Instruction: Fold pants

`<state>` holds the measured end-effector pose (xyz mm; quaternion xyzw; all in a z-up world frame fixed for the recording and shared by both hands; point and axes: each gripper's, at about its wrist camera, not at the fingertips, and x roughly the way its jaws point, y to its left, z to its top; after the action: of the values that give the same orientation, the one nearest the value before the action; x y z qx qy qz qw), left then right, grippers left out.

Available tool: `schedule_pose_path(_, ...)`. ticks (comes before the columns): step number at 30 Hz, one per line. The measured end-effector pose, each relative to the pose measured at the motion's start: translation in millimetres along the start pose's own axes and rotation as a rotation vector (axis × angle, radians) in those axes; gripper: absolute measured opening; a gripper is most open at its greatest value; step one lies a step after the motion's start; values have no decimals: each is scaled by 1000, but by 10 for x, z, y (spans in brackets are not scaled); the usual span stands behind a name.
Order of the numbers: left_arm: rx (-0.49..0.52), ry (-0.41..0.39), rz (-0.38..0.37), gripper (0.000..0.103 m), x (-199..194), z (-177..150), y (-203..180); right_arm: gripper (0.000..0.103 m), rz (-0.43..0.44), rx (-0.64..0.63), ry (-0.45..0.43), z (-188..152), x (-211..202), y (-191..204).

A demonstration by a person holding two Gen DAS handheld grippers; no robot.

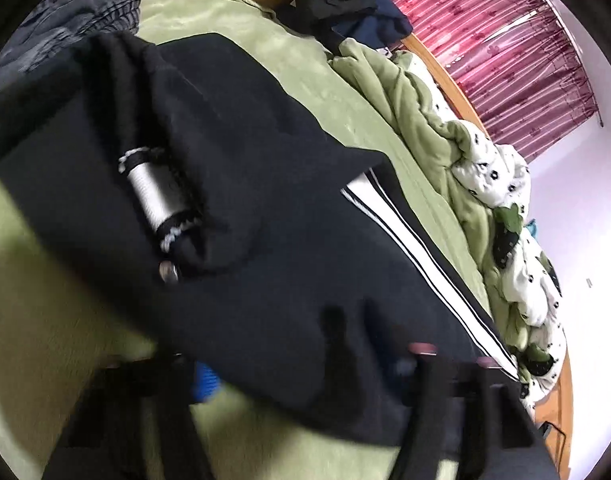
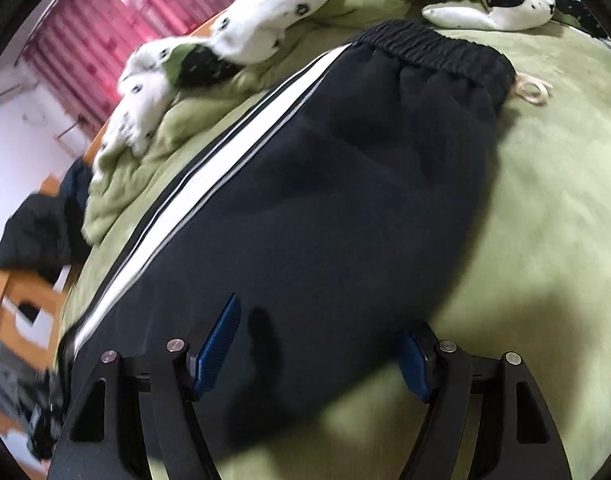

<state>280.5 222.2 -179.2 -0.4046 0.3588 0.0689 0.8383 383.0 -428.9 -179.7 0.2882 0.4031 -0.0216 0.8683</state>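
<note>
The dark pants (image 2: pixel 305 200) lie spread on a bed covered by a green sheet (image 2: pixel 545 200), their white side stripe (image 2: pixel 209 184) running along the left edge in the right wrist view and the gathered elastic waistband (image 2: pixel 433 52) at the far end, with a pale drawstring loop (image 2: pixel 535 90) poking out at its right corner. In the left wrist view, going from the left, a grey plaid garment (image 1: pixel 77 12) sits at the bed's far corner, then a folded-over part of the pants (image 1: pixel 185 200) shows a silver label (image 1: pixel 153 188) on its underside, then the stripe, then a bunched green and white spotted duvet (image 1: pixel 485 184) along the wooden bed frame (image 1: pixel 445 68), with a red curtain (image 1: pixel 505 40) behind. The left gripper (image 1: pixel 305 376) is blurred at the near hem; one blue pad (image 1: pixel 205 380) shows beside the cloth, but I cannot tell whether its fingers are clamped on the fabric or free. The right gripper (image 2: pixel 317 356) has its fingers released and apart, both blue pads (image 2: pixel 221 344) clear, straddling the near end of the pants without pinching it. No containers are in view
</note>
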Motion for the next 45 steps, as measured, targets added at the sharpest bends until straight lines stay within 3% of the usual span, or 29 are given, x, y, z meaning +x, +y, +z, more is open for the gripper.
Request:
schedule_pose_path(2, -30, 18, 0, 17, 89, 93, 44, 24, -41, 34, -11, 141, 132, -24)
schedule_pose_path(4, -71, 39, -19, 13, 139, 168, 65, 14, 10, 86, 11, 274, 197, -82)
schedule_pose_path(9, 30, -4, 2, 11, -168, 96, -139, 9, 48, 33, -52, 262, -251, 25)
schedule_pose_path(11, 48, 9, -9, 11, -348, 22, -179, 9, 74, 43, -53, 185, -500, -6)
schedule_pose_path(14, 89, 36, -22, 11, -649, -172, -197, 9, 44, 7, -55, 10, -884, -108)
schedule_pose_path(24, 202, 195, -77, 11, -1366, -1164, 89, 9, -27, -104, -22, -666, -2056, -1034)
schedule_pose_path(30, 237, 220, -14, 16, -1363, -1330, 120, 17, -83, -60, 13, -1031, -2006, -1359)
schedule_pose_path(33, 268, 249, 45, 27, -1459, -1332, 77, 33, -87, -65, -12, -1160, -2176, -1469)
schedule_pose_path(37, 379, 209, 97, 39, -1745, -1403, 56, 63, -126, -54, -121, -1028, -2470, -1679)
schedule_pose_path(39, 413, 167, 133, 50, -1871, -1461, 75, 65, -121, 3, -133, -828, -2439, -1833)
schedule_pose_path(43, 363, 107, 127, 50, -2009, -1473, 129, 65, -75, 127, -60, -504, -2056, -2075)
schedule_pose_path(45, 341, 99, 116, 50, -2015, -1466, 121, 65, -14, 198, -50, -396, -1875, -2134)
